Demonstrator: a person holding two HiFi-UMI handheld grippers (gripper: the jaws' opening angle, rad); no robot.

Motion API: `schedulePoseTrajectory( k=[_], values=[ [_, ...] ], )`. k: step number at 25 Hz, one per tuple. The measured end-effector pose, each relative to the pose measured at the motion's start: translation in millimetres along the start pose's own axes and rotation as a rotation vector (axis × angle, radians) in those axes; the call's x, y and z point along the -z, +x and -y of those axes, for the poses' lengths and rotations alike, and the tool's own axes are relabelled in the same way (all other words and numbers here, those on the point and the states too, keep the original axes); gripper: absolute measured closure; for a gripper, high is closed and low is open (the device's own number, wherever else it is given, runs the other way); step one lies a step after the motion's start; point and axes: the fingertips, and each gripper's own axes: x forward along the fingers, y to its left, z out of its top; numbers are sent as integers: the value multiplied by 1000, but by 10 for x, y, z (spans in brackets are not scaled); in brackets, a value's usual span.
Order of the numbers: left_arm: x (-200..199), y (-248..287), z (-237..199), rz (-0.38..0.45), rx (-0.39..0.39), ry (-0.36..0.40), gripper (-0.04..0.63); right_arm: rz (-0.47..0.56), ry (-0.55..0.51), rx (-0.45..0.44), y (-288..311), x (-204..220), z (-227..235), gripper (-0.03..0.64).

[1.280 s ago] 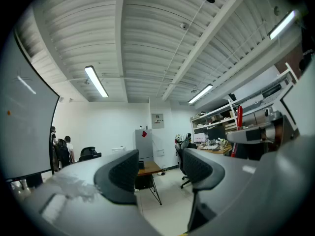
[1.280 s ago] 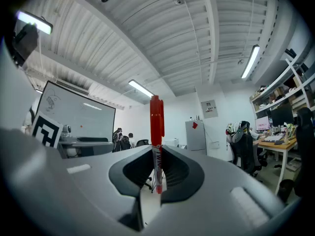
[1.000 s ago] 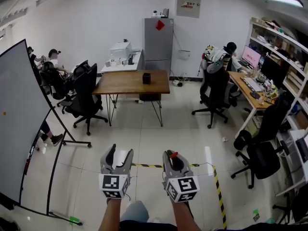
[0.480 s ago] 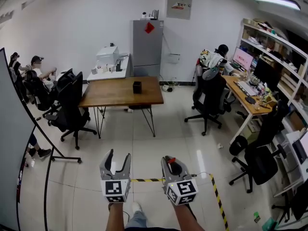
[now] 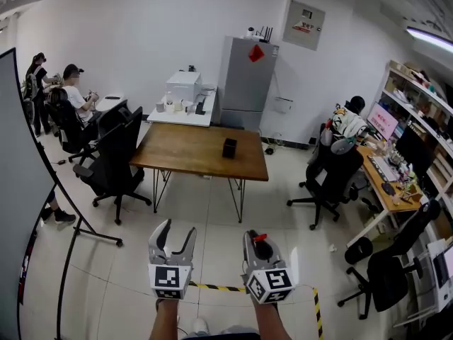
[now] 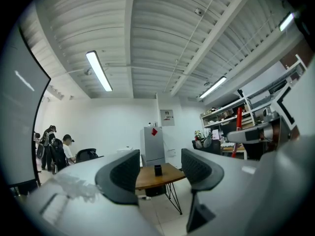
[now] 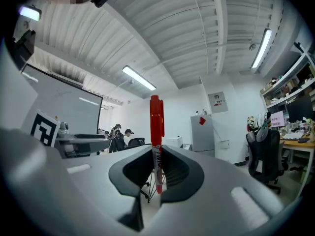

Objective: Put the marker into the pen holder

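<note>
Saw only the marker [image 5: 259, 237] tip from above; forearms [image 5: 164, 321] cut off. Held level, side by side: left gripper [image 5: 174, 234] jaws apart, empty; right gripper [image 5: 260, 245] clamped on the upright marker, far from the pen holder [image 5: 229, 148] on the table [image 5: 191, 151].

Head view high; both gripper views low and level
All three face the far desk [image 5: 182, 149] across the room.

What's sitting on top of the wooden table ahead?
A small black holder stands on the wooden table, toward its right end. Its inside is too small to make out from here.
</note>
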Motion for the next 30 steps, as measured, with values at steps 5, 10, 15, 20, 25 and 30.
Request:
schedulePoseTrajectory(
  k=[5,10,15,20,25,30],
  values=[
    [218,382,-239,-23,13,-37,336,-31,-16,-48,568,125,-94,577],
    [359,991,-242,-30,31,-40,336,-25,-8,-51,1071,181,262,577],
    [443,1901,-295,-52,48,-37,336,-29,-3,-69,1801,199,845,577],
    [381,2904,-229,-43,69,-60,336,-20,-5,-130,2578,86,1394,577],
    [460,3663,-259,-77,48,-102,337,-42,-7,-211,3151,106,1745,577],
    [515,4122,-260,-81,35,-94,351,-86,34,-188,3503,298,2246,577]
  ],
)
